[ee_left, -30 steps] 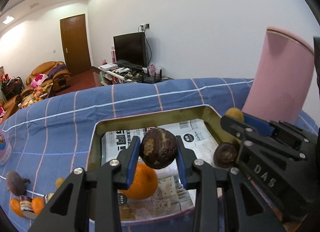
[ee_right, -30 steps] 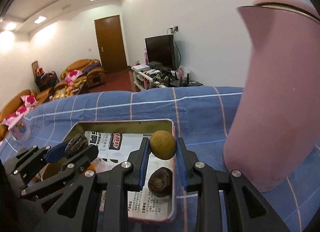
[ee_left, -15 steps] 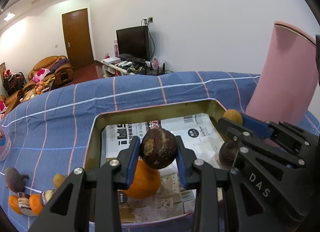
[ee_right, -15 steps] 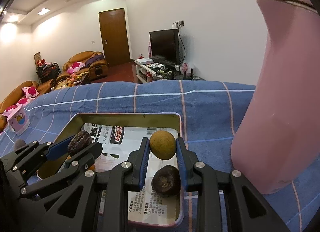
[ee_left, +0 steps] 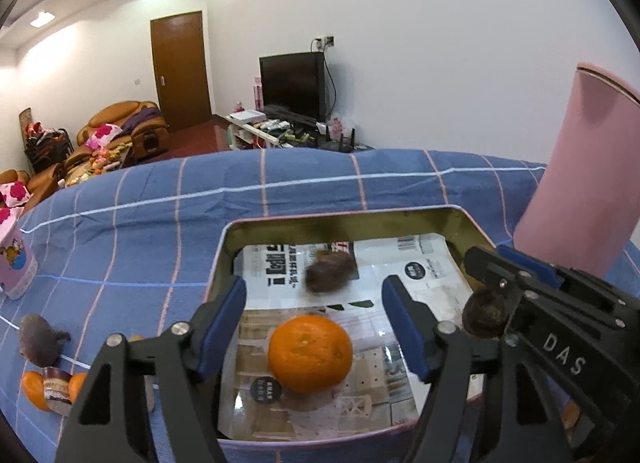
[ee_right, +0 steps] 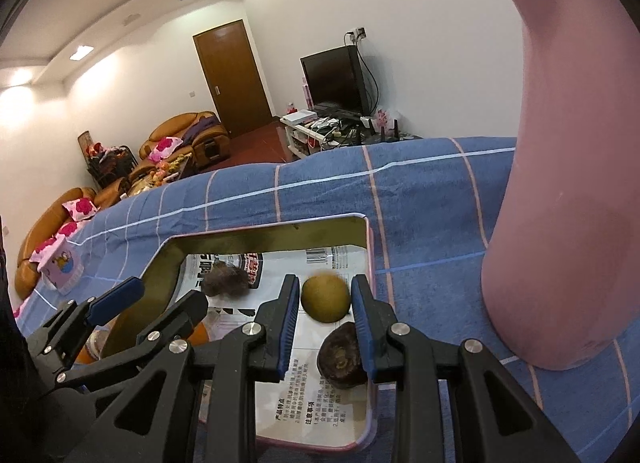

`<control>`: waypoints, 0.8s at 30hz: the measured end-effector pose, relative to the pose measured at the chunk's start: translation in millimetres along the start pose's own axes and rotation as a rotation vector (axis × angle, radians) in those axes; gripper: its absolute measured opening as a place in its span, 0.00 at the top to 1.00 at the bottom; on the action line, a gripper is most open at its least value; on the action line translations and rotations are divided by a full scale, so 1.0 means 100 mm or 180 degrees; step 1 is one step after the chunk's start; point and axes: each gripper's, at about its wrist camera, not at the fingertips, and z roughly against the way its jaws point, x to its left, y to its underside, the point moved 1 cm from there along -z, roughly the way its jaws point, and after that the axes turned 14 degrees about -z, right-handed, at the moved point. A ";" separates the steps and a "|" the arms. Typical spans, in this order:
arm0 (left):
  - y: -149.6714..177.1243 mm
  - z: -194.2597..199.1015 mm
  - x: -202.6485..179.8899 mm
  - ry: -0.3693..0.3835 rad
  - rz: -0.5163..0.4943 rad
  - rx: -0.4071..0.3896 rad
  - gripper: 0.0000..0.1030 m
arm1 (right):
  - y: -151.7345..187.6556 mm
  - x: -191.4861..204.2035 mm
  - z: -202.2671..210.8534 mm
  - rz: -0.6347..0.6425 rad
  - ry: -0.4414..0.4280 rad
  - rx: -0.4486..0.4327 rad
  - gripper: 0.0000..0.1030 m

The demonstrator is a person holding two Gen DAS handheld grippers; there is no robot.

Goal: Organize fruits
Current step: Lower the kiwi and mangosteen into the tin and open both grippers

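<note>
My left gripper [ee_left: 315, 292] hangs over a gold tin tray [ee_left: 344, 219] lined with printed paper; its jaws are opening with nothing pressed between them. A dark brown fruit [ee_left: 330, 271], blurred, lies free on the paper beyond the fingertips. An orange [ee_left: 310, 353] sits in the tray below the jaws. My right gripper [ee_right: 325, 288] is shut on a round yellow-green fruit [ee_right: 324, 303] above the tray's right side. Under it rests another dark round fruit [ee_right: 342, 355]. The right wrist view also has the dropped brown fruit [ee_right: 226, 281] and the left gripper [ee_right: 164, 295].
A tall pink jug [ee_left: 584, 183] stands close to the tray's right. On the blue checked cloth [ee_left: 140, 231] at the left lie a dark fruit [ee_left: 40, 339], small oranges [ee_left: 34, 387] and a pink cup [ee_left: 16, 267].
The left jaws have spread apart and the dark brown fruit has dropped from them into the tray. The right gripper keeps the yellow-green fruit and has hardly moved.
</note>
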 end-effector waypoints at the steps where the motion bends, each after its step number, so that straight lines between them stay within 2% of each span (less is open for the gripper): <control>1: 0.00 0.02 -0.01 -0.0031 -0.0022 -0.0029 0.27 | 0.00 0.00 0.01 -0.0008 -0.0008 -0.0014 0.72; 4: 0.00 0.05 -0.01 -0.0084 -0.0066 -0.0064 0.17 | -0.02 -0.01 0.04 -0.0048 -0.0050 -0.0071 0.69; 5: 0.00 0.06 -0.02 -0.0066 -0.0095 -0.0078 0.04 | -0.03 -0.02 0.06 -0.0073 -0.0094 -0.0098 0.54; 6: 0.01 0.10 -0.04 -0.0071 -0.0127 -0.0135 0.00 | -0.03 -0.03 0.09 -0.0102 -0.0159 -0.0147 0.34; 8: 0.01 0.17 -0.07 -0.0134 -0.0208 -0.0236 0.00 | -0.04 -0.02 0.19 -0.0117 -0.0206 -0.0354 0.25; 12: 0.00 0.26 -0.11 -0.0177 -0.0337 -0.0319 0.00 | -0.04 0.04 0.30 0.0015 -0.0043 -0.0603 0.24; 16: 0.03 0.29 -0.09 -0.0236 -0.0358 -0.0326 0.00 | -0.05 0.01 0.27 -0.0068 -0.0042 -0.0543 0.24; 24: 0.14 0.34 0.08 -0.0309 -0.0193 -0.0283 0.00 | -0.03 -0.03 0.32 -0.0108 -0.0030 -0.0586 0.24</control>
